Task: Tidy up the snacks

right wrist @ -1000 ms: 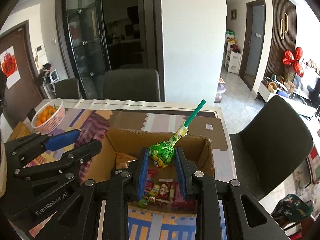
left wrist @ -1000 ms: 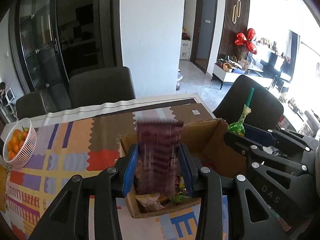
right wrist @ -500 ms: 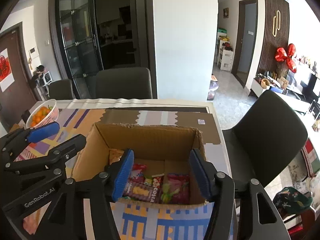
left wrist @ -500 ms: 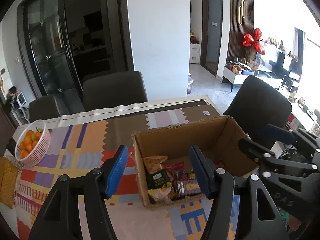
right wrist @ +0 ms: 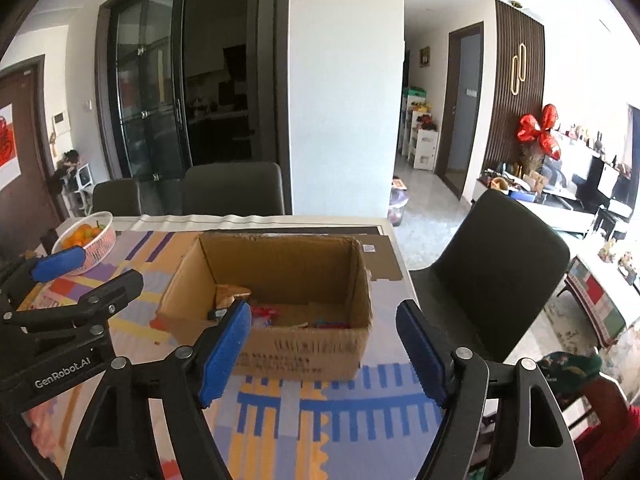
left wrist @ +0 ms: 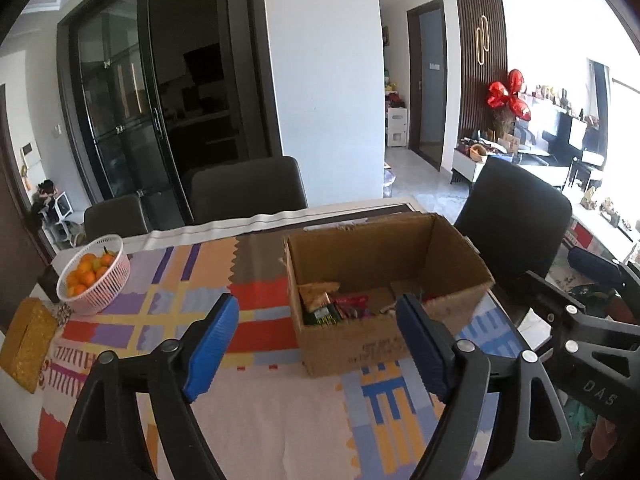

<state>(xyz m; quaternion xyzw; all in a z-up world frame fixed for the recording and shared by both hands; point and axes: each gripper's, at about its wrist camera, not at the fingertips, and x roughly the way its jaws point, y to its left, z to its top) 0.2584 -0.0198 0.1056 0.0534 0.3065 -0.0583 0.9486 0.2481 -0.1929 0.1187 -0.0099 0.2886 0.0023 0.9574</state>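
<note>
An open cardboard box (left wrist: 360, 344) (right wrist: 304, 344) stands on the patterned table mat with several snack packets (left wrist: 336, 308) (right wrist: 264, 314) lying in its bottom. My left gripper (left wrist: 316, 344) hangs in front of the box, a little back from it; its blue-padded jaws are opening with nothing gripped. My right gripper (right wrist: 324, 348) also sits back from the box's front wall, jaws opening and holding nothing. In the right wrist view the left gripper (right wrist: 60, 280) shows at the left edge. The right gripper's black frame (left wrist: 592, 320) shows at the right of the left wrist view.
A white basket of oranges (left wrist: 94, 276) (right wrist: 86, 240) stands at the table's far left, a yellow tissue box (left wrist: 26, 340) nearer. Dark chairs (left wrist: 248, 188) (right wrist: 496, 264) stand behind and right of the table. The table's right edge lies close to the box.
The left gripper let go of a purple packet and the right a green lollipop. Both dropped into the box. Both grippers opened wide and drew back from the box.
</note>
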